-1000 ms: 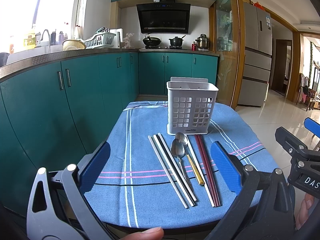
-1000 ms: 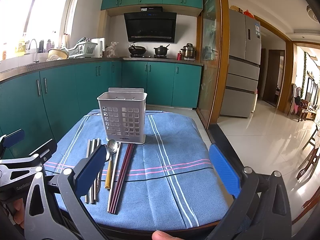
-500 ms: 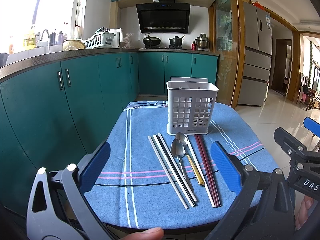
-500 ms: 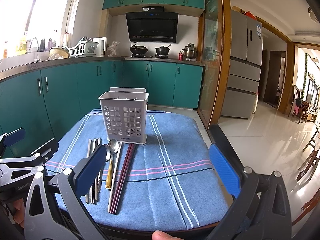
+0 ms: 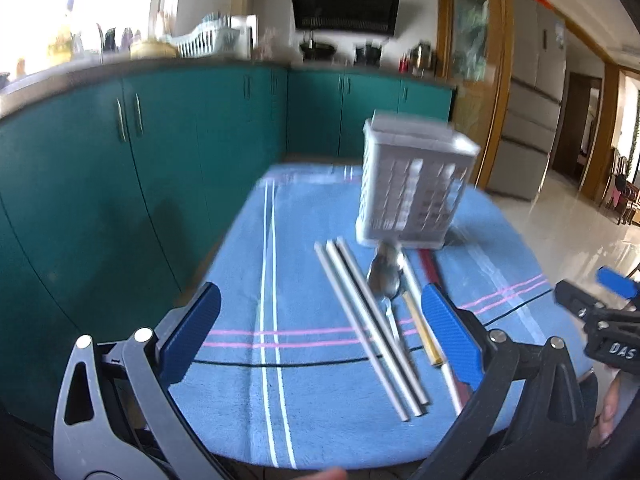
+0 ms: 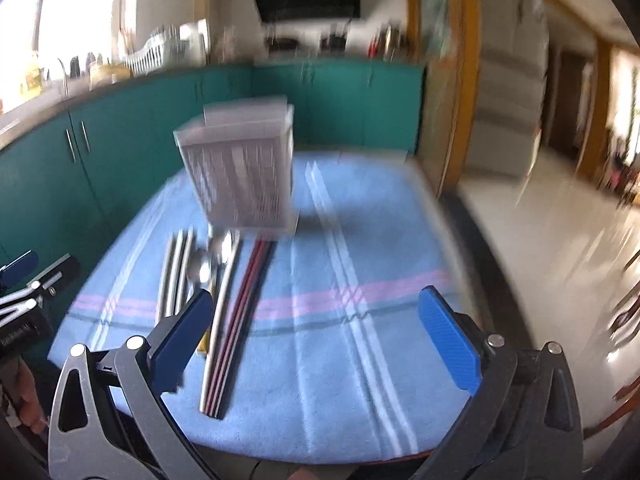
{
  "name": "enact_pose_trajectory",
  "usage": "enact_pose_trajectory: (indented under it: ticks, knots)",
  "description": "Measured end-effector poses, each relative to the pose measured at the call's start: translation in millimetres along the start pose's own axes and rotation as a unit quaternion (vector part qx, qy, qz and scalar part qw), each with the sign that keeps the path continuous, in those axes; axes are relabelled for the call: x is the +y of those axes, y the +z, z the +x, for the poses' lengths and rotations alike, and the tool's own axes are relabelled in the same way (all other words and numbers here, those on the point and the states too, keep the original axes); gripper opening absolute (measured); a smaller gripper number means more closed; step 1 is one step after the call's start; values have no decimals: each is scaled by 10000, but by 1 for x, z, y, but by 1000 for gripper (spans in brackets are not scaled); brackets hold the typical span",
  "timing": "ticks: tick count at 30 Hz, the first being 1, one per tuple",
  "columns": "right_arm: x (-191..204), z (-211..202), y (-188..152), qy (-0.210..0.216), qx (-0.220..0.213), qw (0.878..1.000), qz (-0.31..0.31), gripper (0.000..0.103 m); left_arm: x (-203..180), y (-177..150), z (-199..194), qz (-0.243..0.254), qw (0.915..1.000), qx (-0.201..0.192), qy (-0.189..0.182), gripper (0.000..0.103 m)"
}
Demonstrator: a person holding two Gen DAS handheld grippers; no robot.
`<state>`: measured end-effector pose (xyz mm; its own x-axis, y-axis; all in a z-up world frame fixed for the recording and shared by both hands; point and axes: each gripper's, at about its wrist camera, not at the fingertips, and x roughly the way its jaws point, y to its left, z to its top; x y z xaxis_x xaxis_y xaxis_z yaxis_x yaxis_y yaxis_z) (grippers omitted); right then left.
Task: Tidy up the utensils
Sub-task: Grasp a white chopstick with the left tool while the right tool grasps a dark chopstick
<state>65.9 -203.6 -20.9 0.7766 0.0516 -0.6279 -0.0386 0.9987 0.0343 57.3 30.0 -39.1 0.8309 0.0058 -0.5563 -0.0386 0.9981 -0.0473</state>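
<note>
A white slotted utensil holder [image 5: 412, 192] [image 6: 240, 176] stands on the blue cloth. In front of it lie a row of utensils: pale and black chopsticks [image 5: 372, 328] [image 6: 174, 276], two steel spoons [image 5: 384, 276] [image 6: 208, 260], a gold-handled utensil [image 5: 420, 328] and dark red chopsticks [image 6: 240, 312]. My left gripper [image 5: 320, 296] hangs open over the cloth, left of the row. My right gripper [image 6: 316, 300] is wide and its jaws are closing, with nothing between the pads; the red chopsticks lie just inside its left finger. Both views are blurred.
The blue striped cloth [image 5: 280, 360] covers a small round table with its near edge just under the grippers. Teal kitchen cabinets [image 5: 120, 184] run along the left and back. A glossy tiled floor [image 6: 560, 240] lies to the right.
Both grippers have come forward and down toward the table, so the utensils look larger and nearer. The right gripper's fingers stand slightly closer together than before.
</note>
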Motion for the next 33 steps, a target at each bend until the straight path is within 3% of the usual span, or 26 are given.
enact_pose_trajectory:
  ticks: [3, 5, 9, 13, 15, 17, 21, 27, 33]
  knots:
    - [8, 48, -4, 152, 528, 9984, -92, 63, 2, -5, 46, 78, 9985, 548, 11, 96]
    - [18, 70, -4, 268, 700, 9971, -158, 53, 0, -5, 76, 135, 9967, 796, 40, 90]
    - [28, 108, 9, 575, 990, 9934, -106, 47, 4, 1, 117, 134, 9934, 1137, 90, 76]
    - [41, 137, 24, 817, 1249, 9887, -113, 46, 10, 5, 140, 60, 9910, 1328, 132, 74]
    - [49, 150, 27, 668, 1422, 9873, -250, 32, 13, 7, 149, 39, 9898, 1415, 154, 72]
    - [48, 159, 30, 554, 1557, 9859, -243, 27, 14, 11, 156, 10, 9884, 1511, 147, 70]
    - [35, 163, 38, 648, 1683, 9836, -95, 26, 18, 18, 169, 0, 9866, 1627, 155, 70]
    - [53, 183, 56, 180, 1698, 9837, -554, 27, 14, 26, 193, 107, 9841, 1749, 296, 70]
    - [52, 202, 73, 77, 1793, 9823, -538, 32, 11, 37, 213, 207, 9805, 1917, 376, 71]
